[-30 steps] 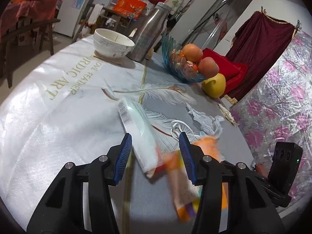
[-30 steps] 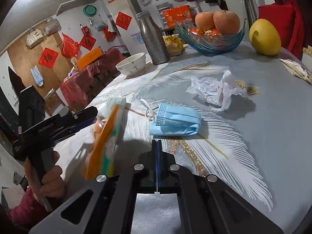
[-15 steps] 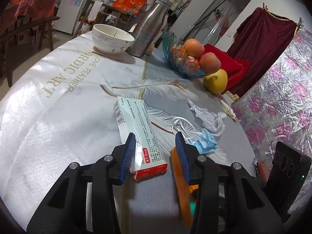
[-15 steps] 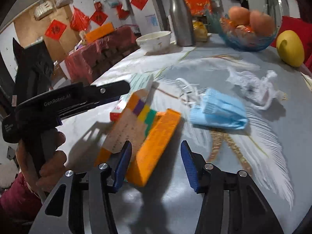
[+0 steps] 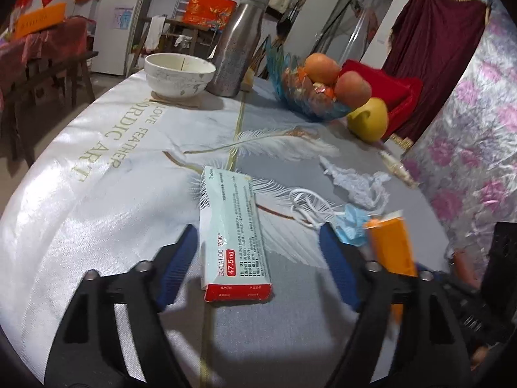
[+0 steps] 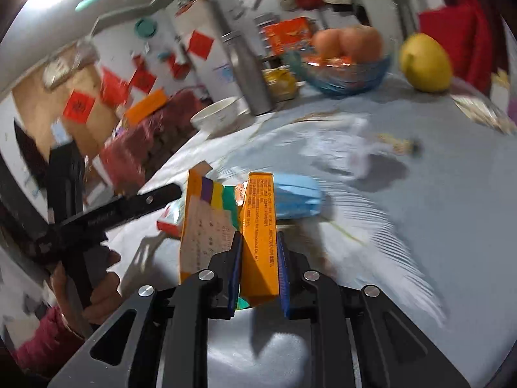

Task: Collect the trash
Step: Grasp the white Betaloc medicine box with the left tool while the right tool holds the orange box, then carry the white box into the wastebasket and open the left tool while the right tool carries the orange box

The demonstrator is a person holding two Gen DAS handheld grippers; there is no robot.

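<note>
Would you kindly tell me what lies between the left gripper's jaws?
The Betaloc medicine box lies flat on the tablecloth between the opening jaws, untouched, in the left wrist view.

A white and pale-green medicine box with a red end lies flat on the surface, its long side running away from the camera. Beyond it to the right lie a crumpled blue face mask with white ear loops, then a wad of white tissue. An orange carton, opened and flattened, stands upright, clear of the surface.
</note>
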